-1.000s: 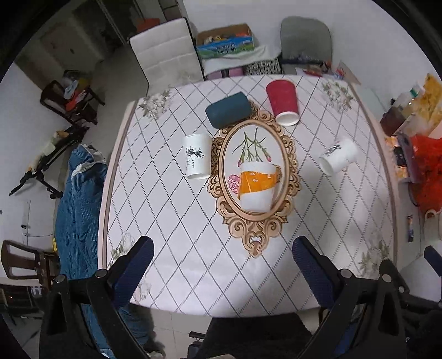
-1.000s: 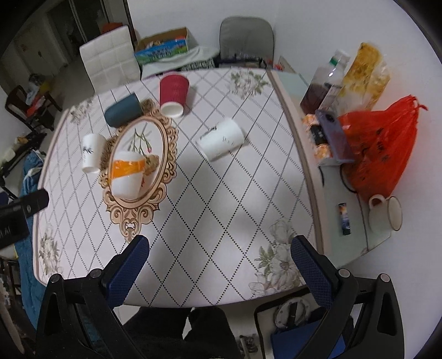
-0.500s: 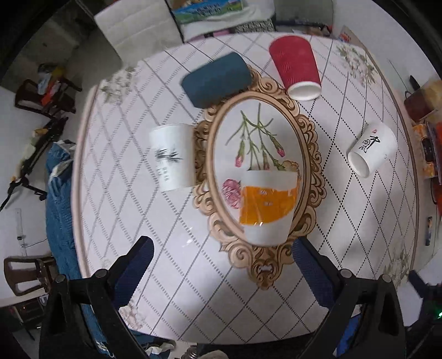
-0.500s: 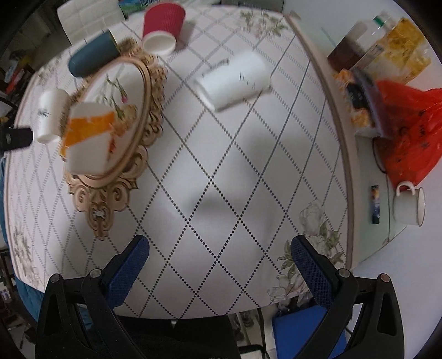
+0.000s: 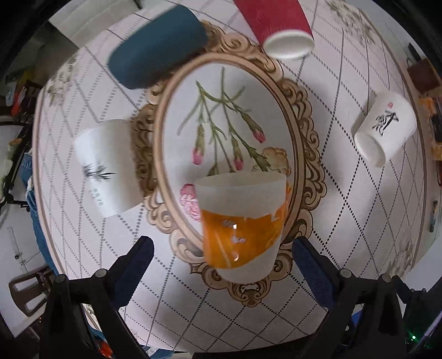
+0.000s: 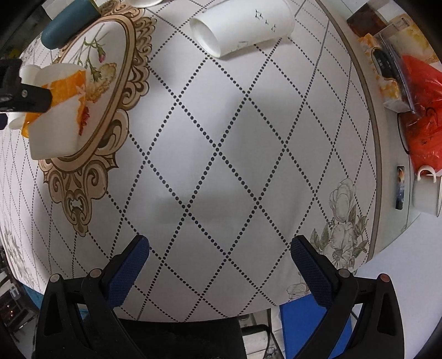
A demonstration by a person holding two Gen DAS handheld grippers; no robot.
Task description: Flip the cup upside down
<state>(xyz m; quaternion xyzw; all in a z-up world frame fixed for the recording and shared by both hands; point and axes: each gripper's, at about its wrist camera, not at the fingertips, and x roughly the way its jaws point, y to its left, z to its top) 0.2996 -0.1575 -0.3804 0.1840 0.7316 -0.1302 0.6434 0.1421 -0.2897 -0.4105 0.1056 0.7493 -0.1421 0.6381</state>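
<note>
From the left wrist camera, the left gripper (image 5: 222, 258) hangs low over the table (image 5: 345, 193) with its jaws spread wide. The orange cup (image 5: 241, 223) lies on its side on the oval tray (image 5: 299, 154), at the tray's near end, its open mouth turned away from the gripper. The cup sits between the two blue fingers (image 5: 138, 262) and I see no contact with either one. A white cup (image 5: 106, 165) lies just beside the tray's left rim. A teal case (image 5: 157, 47) rests against the tray's far left edge, and a red cup (image 5: 279, 26) lies near the far rim. Another white cup (image 5: 385, 128) with black writing lies well apart on the right.

From the right wrist camera, the right gripper (image 6: 219, 266) holds its jaws wide apart over bare tablecloth (image 6: 221, 154), gripping nothing. The orange cup (image 6: 59, 110) is far to the left on the tray (image 6: 121, 91), with the dark left gripper (image 6: 25, 95) right at it. A white cup (image 6: 240, 26) lies on its side at the top. On the right edge there are a red bag (image 6: 422, 110) and a mug (image 6: 426, 190).
</note>
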